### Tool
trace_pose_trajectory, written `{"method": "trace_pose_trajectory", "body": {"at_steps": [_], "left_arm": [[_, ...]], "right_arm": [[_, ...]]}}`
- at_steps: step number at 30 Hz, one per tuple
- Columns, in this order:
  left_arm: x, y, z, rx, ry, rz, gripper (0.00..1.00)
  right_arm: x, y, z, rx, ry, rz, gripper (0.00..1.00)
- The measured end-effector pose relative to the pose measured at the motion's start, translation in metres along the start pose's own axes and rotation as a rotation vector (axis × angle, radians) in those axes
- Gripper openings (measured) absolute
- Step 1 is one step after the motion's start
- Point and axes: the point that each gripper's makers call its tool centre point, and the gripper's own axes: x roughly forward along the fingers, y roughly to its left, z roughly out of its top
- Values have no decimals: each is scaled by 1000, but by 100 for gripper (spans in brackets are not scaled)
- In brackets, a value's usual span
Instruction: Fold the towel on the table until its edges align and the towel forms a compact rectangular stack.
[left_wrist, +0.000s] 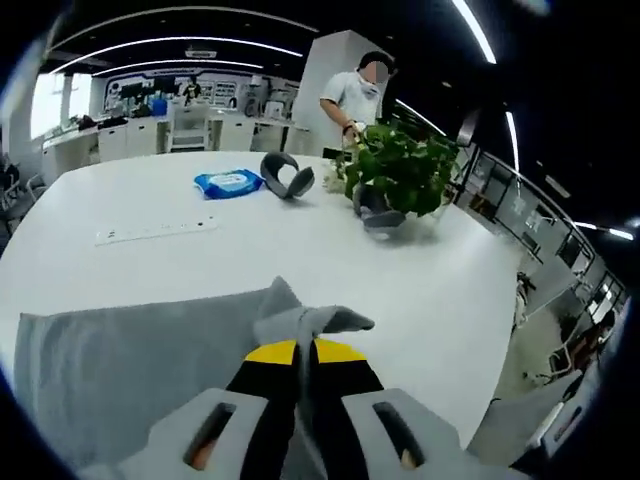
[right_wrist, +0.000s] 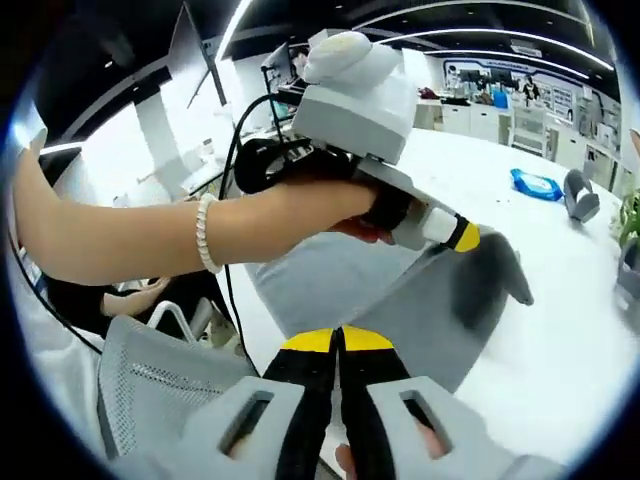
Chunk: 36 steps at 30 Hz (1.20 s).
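jaws clenched on both grippers: left gripper (left_wrist: 303, 352) pinching a bunched corner of the grey towel (left_wrist: 130, 360), yellow-tipped jaws pressed together with cloth puckered up between them; right gripper (right_wrist: 338, 345) likewise closed, apparently nipping the near edge of the same towel (right_wrist: 400, 300), though exact contact sits hidden under the tips. towel spread on the white table (left_wrist: 300, 240), near side, partly lifted and draped between the two grips, one flap hanging off the left gripper as seen from the right gripper view (right_wrist: 455, 233). hand (right_wrist: 330, 210) wrapped round that tool, beaded bracelet (right_wrist: 206, 232) at the wrist. farther off on the table: blue wipes pack (left_wrist: 229, 182), potted plant (left_wrist: 395, 170), grey curved object (left_wrist: 287, 174), white power strip (left_wrist: 155, 231); mesh chair (right_wrist: 160, 385) by the near table edge. soft, light, limp cloth by the look of it, likely to sag and crease rather than hold shape, unlikely to slip from a firm pinch. best taken at corners or along a hem, kept taut between both grips so edges meet squarely when laid over. fold only part done, judging by the loose drape.
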Motion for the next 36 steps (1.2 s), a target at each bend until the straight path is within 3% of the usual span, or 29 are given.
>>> {"method": "trace_pose_trajectory", "body": {"at_steps": [17, 28, 36], "left_arm": [[-41, 46, 21, -72, -82, 62, 4], [-55, 75, 19, -93, -86, 90, 4], [-72, 103, 22, -75, -101, 147, 4]], "right_arm": [[26, 26, 38, -128, -3, 66, 0], [41, 36, 49, -145, -18, 87, 0], [61, 51, 72, -230, -25, 125, 0]]}}
